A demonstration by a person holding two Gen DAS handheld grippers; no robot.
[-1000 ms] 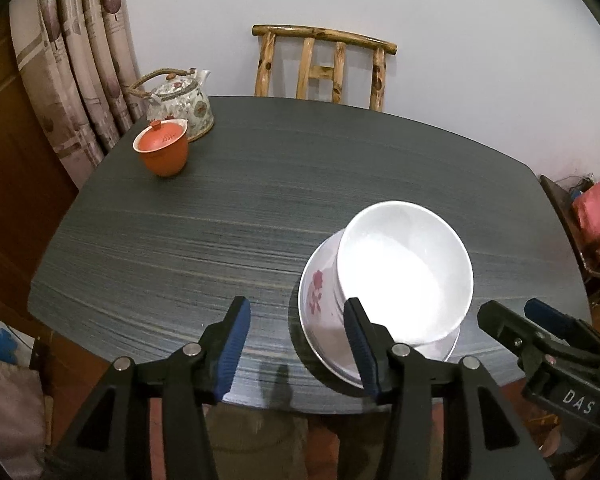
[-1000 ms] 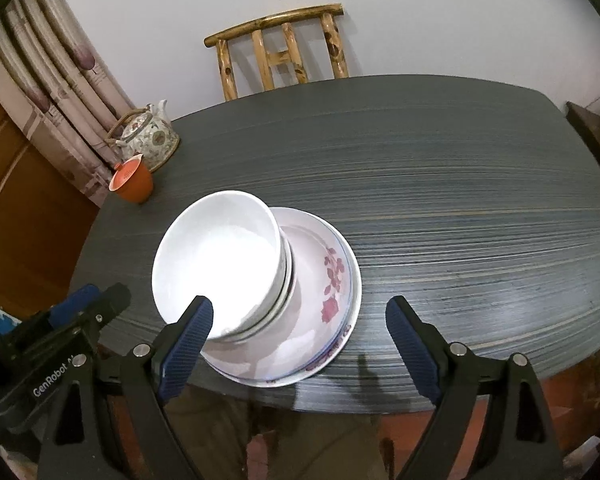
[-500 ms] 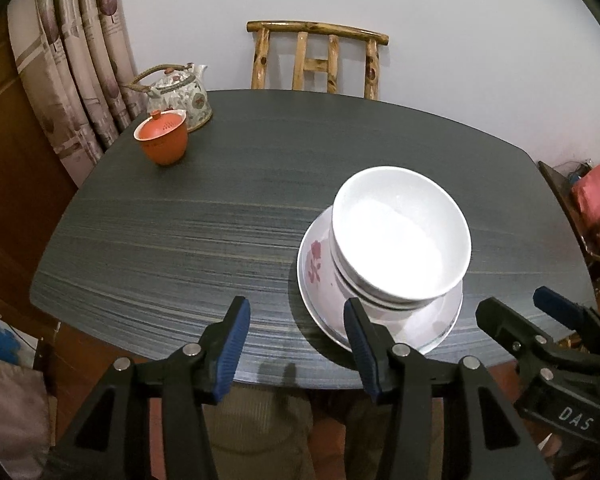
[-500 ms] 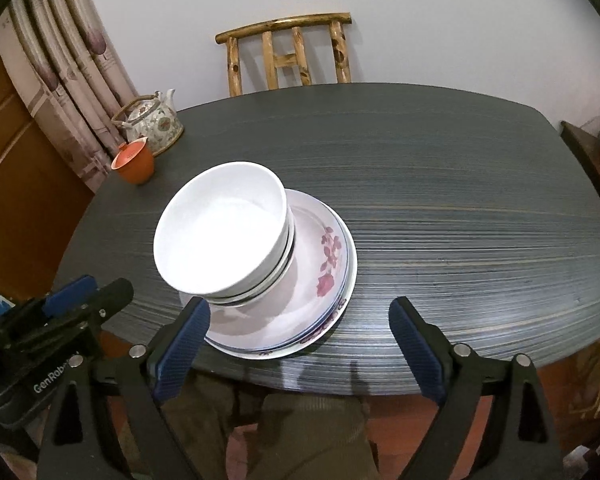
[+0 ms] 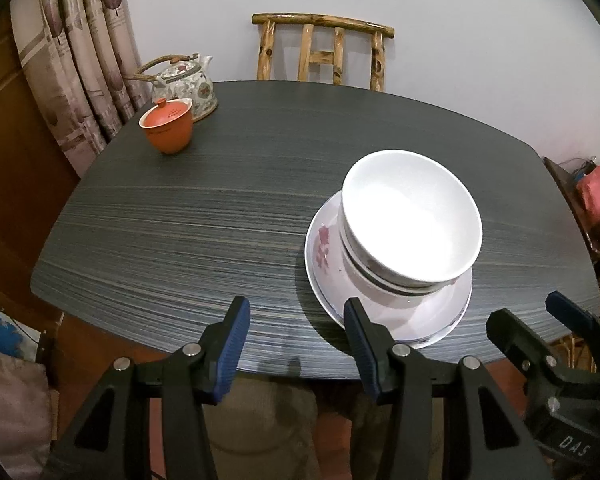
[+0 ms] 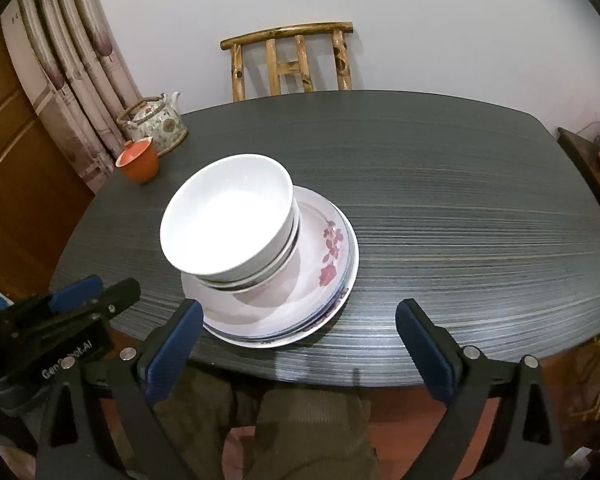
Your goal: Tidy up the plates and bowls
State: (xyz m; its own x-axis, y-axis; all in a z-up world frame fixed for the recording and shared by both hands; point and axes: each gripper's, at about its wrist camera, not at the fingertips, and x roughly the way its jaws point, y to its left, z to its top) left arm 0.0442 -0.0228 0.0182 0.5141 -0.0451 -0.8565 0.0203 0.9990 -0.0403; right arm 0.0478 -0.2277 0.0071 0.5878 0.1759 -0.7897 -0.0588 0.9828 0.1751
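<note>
- Your white bowls [image 6: 228, 216] sit nested in a stack on the flowered plates [image 6: 324, 280], near the front edge of the dark bench [image 6: 460, 200].
- Your left gripper [image 5: 296, 340] hangs at that edge just left of the plates, fingers apart, gripping nothing.
- Your right gripper [image 6: 300, 340] has its fingers opening wide, nothing between them.
- The orange cup [image 5: 167, 128] and teapot [image 5: 188, 84] stand at the far left corner.

Dim indoor light, bowl glare, fisheye edges dark/warped.
</note>
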